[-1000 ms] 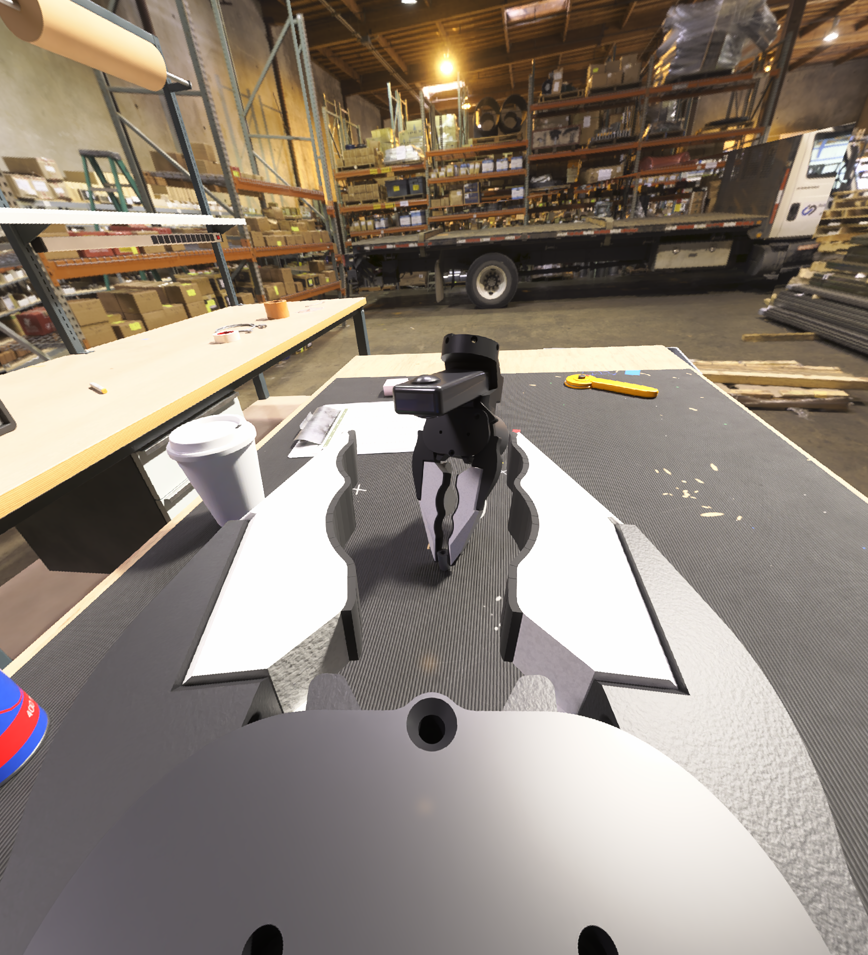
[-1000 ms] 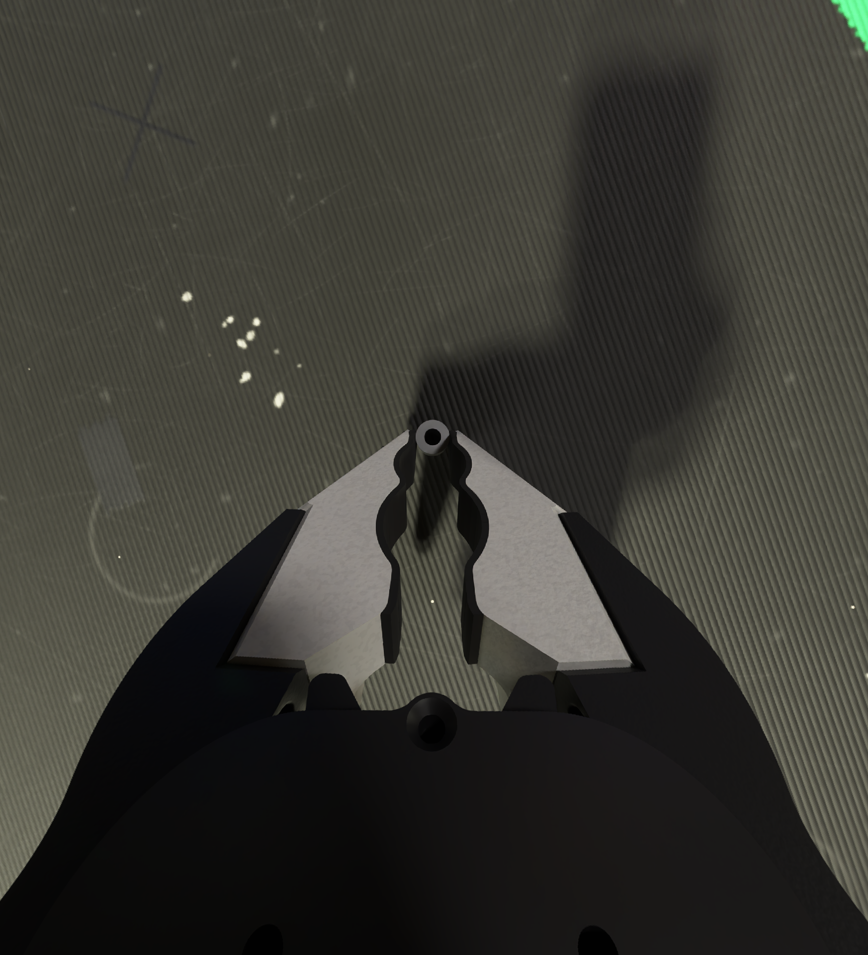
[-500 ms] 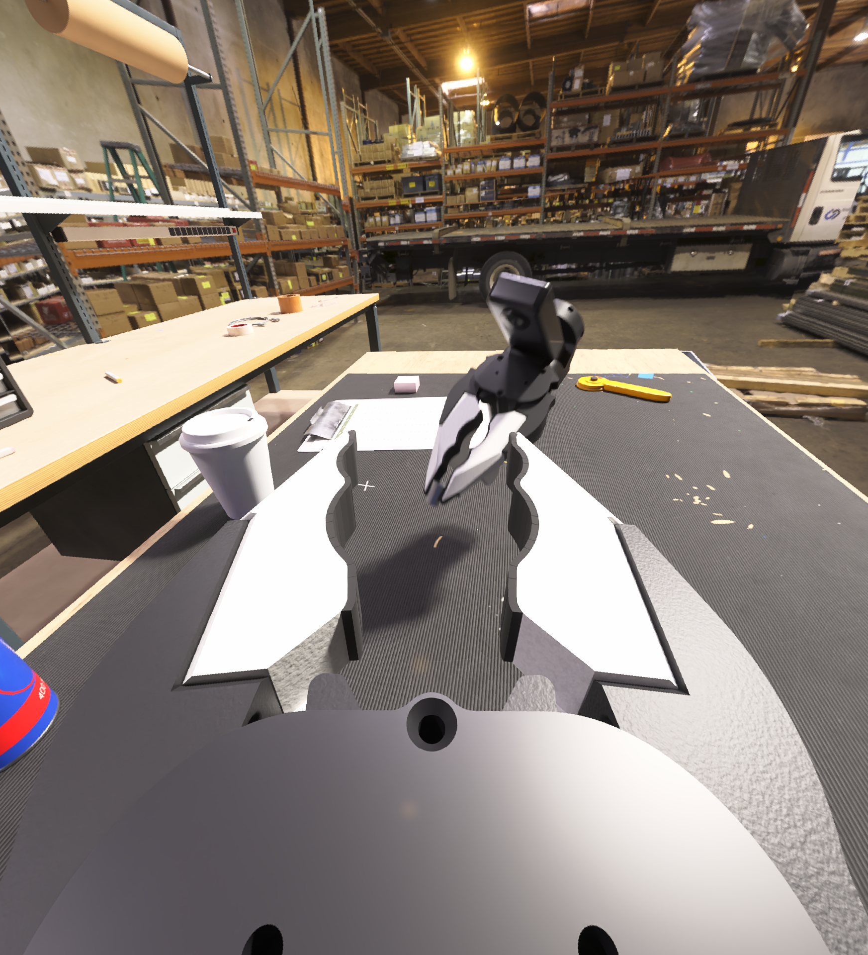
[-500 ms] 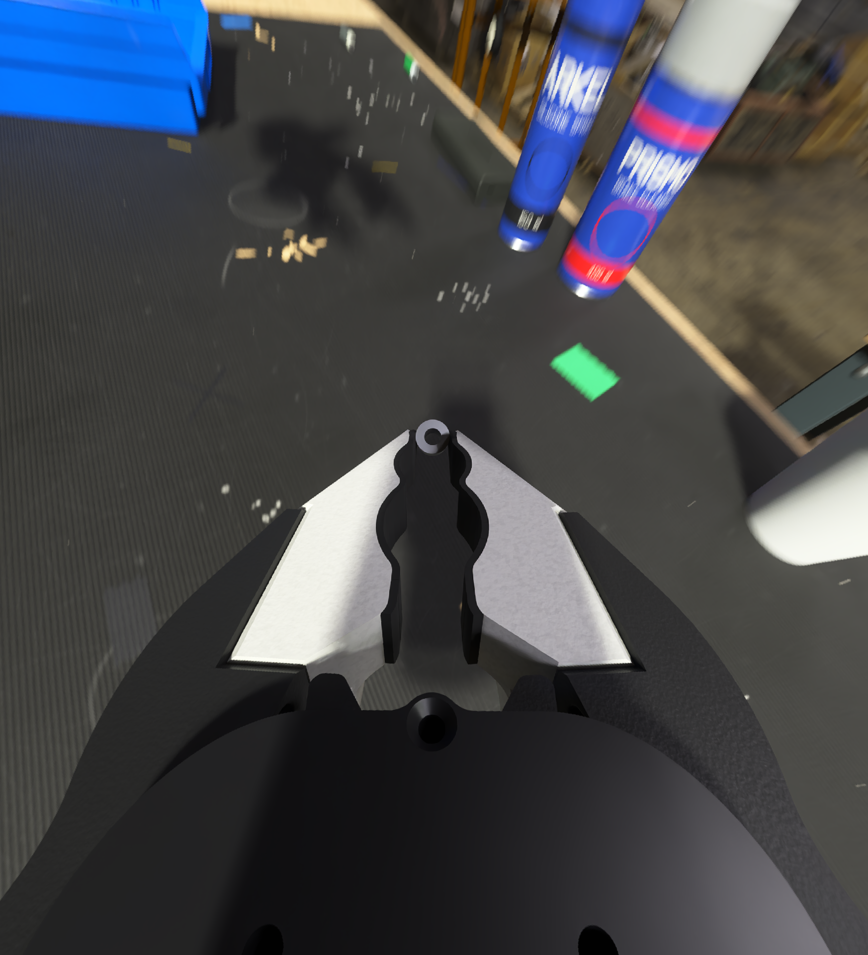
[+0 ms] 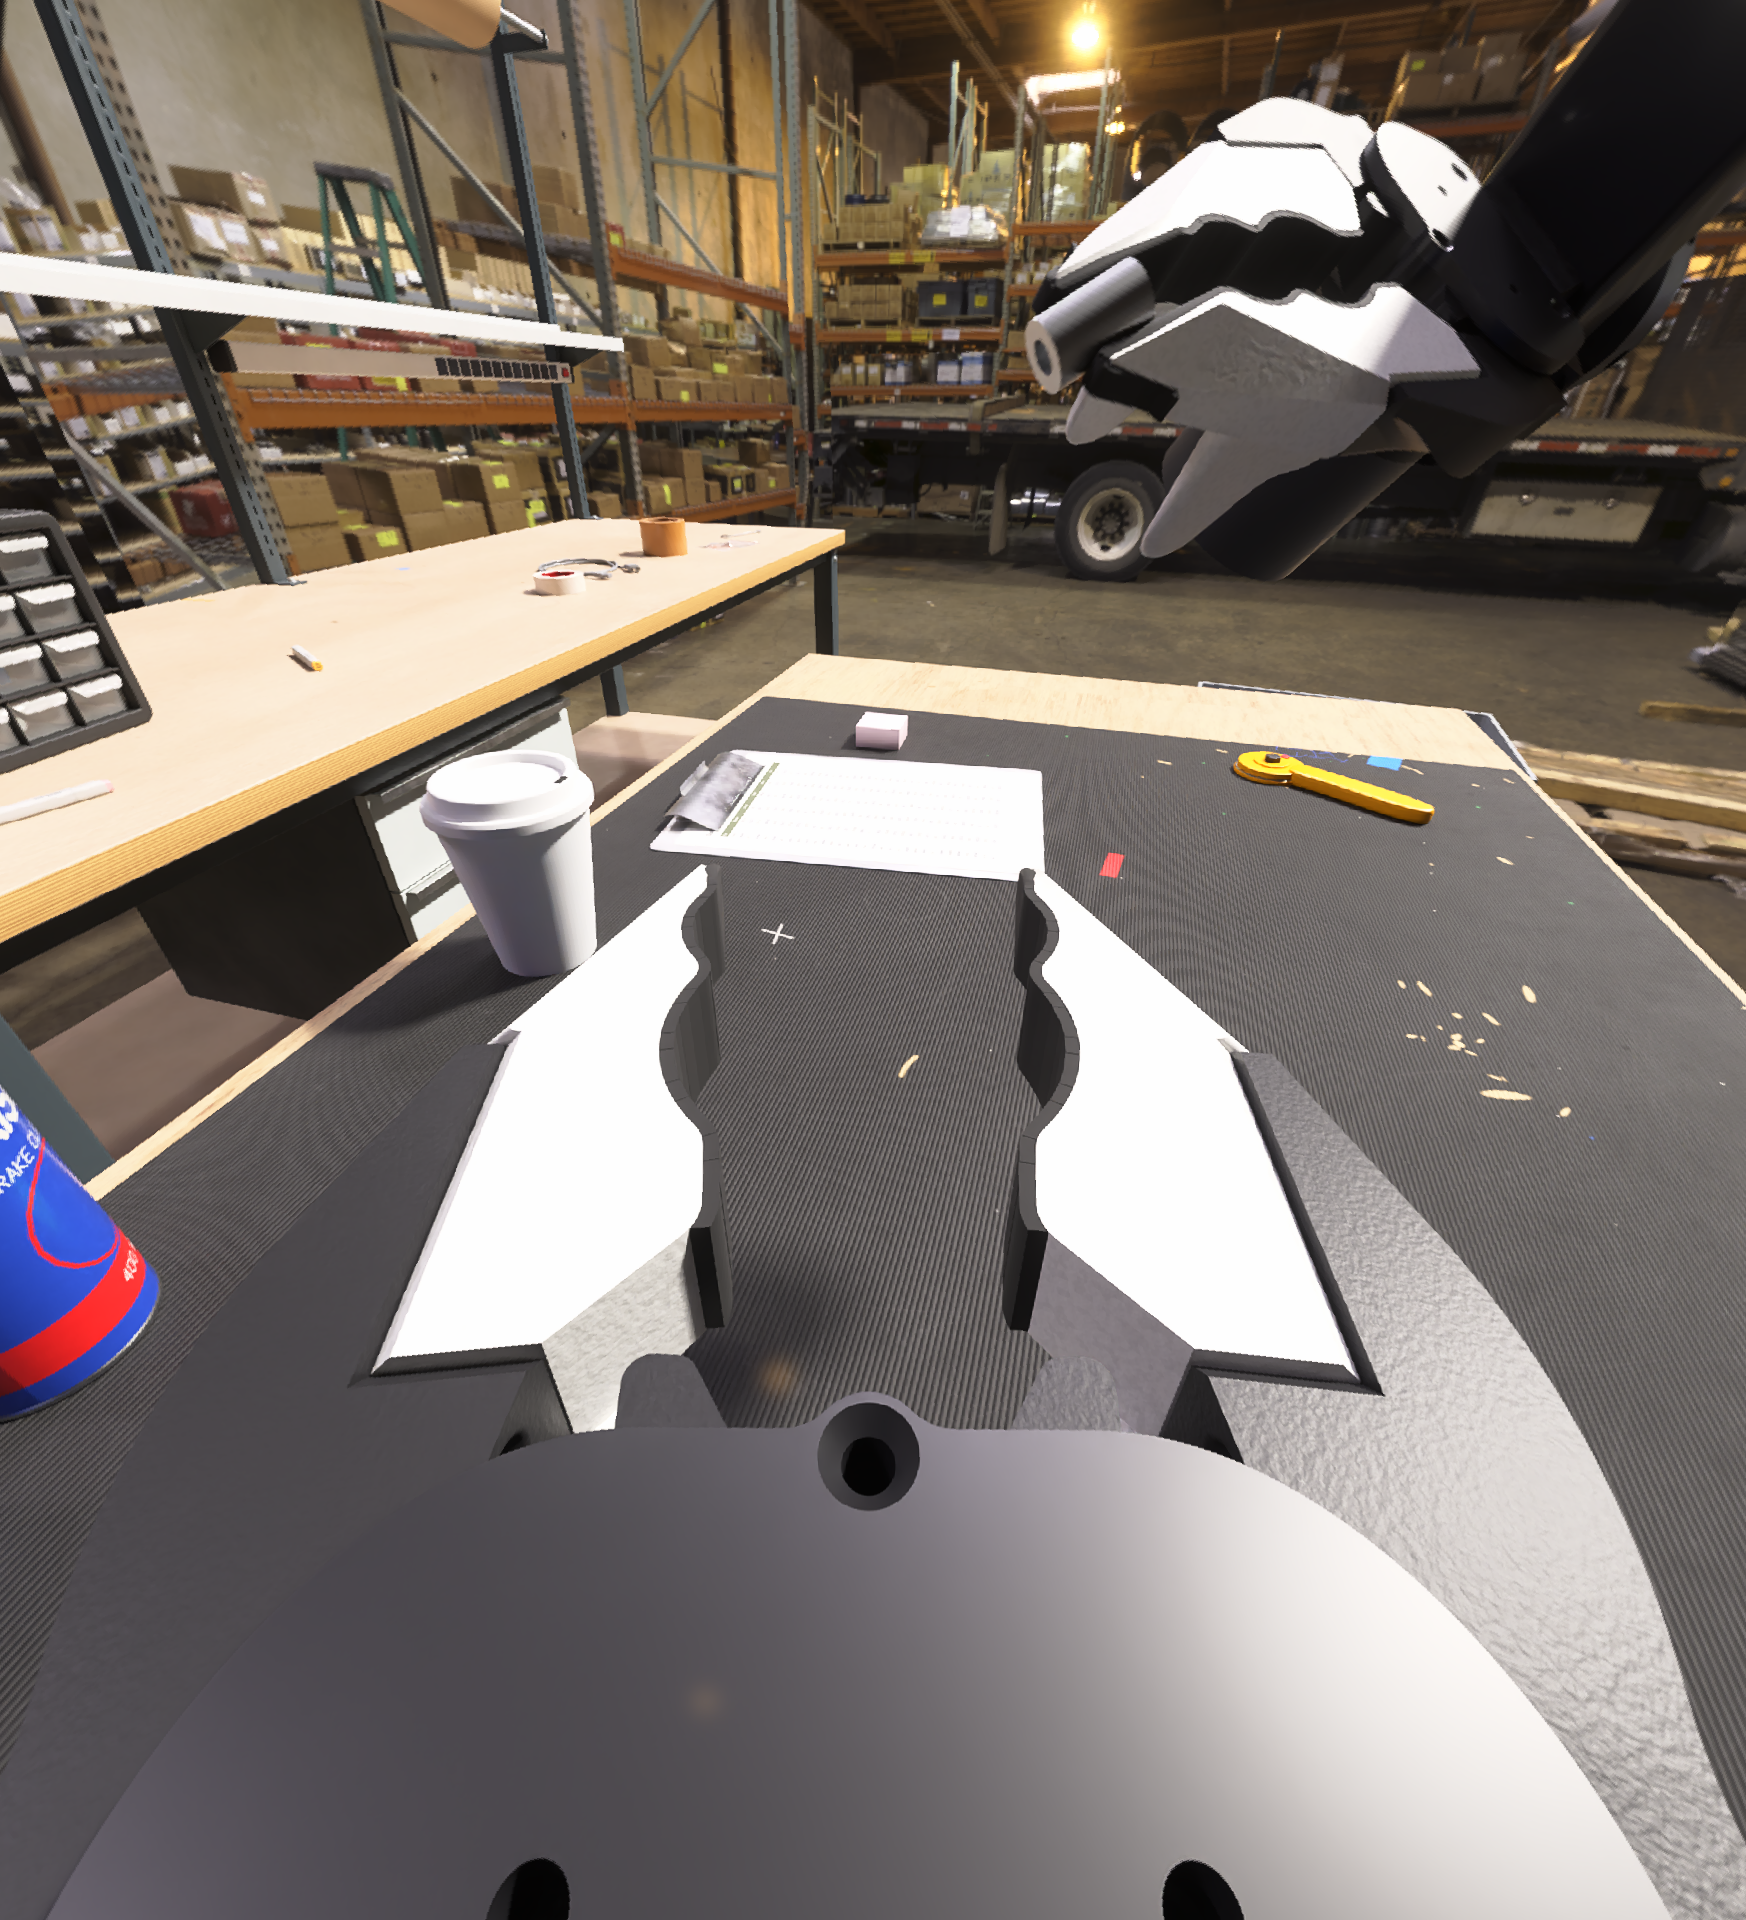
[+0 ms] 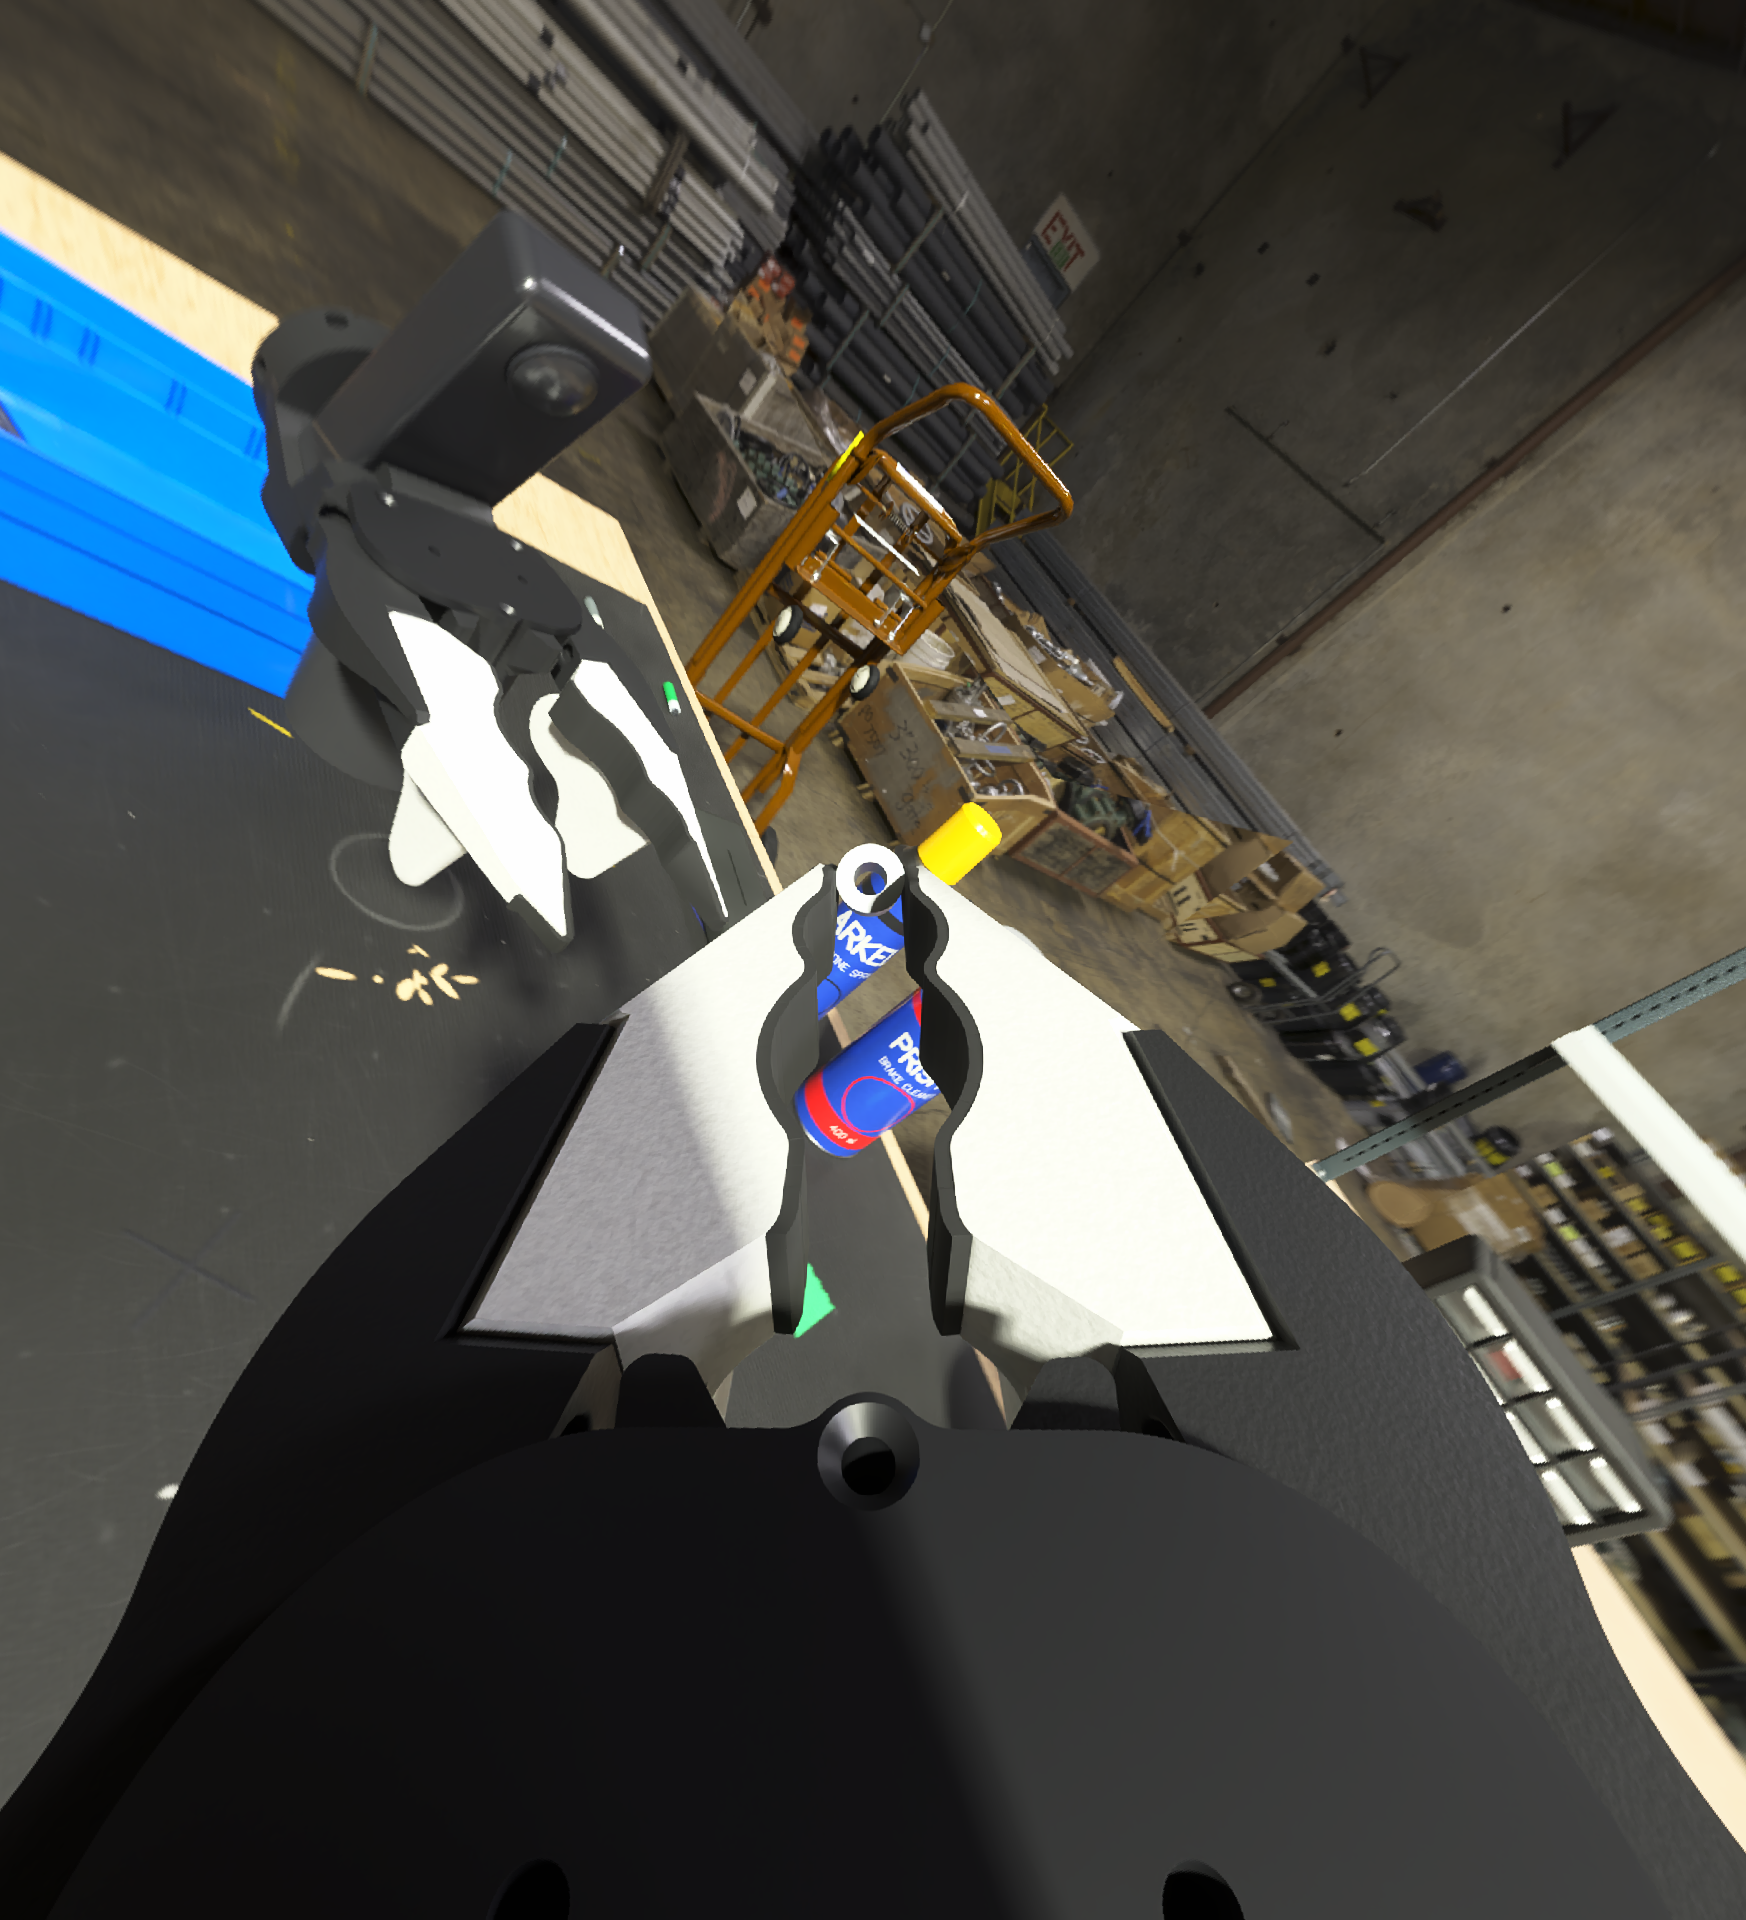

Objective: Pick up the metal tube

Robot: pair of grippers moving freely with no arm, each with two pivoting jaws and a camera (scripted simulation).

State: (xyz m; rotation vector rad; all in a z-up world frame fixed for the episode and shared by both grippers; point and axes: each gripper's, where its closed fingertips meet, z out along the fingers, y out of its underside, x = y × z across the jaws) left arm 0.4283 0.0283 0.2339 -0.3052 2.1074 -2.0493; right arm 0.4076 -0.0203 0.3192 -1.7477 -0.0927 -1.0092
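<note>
The right gripper is clamped on the tube, pinched at its fingertips and held in the air, clear of the mat. The left gripper is spread wide and empty above the mat, a cup just left of it.

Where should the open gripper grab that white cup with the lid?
Probably around the white cup's side wall, just under its lid, coming in level from the side. It stands upright and widens toward the top, so the lid's rim should stop a slip. The left gripper is open and empty.
</note>
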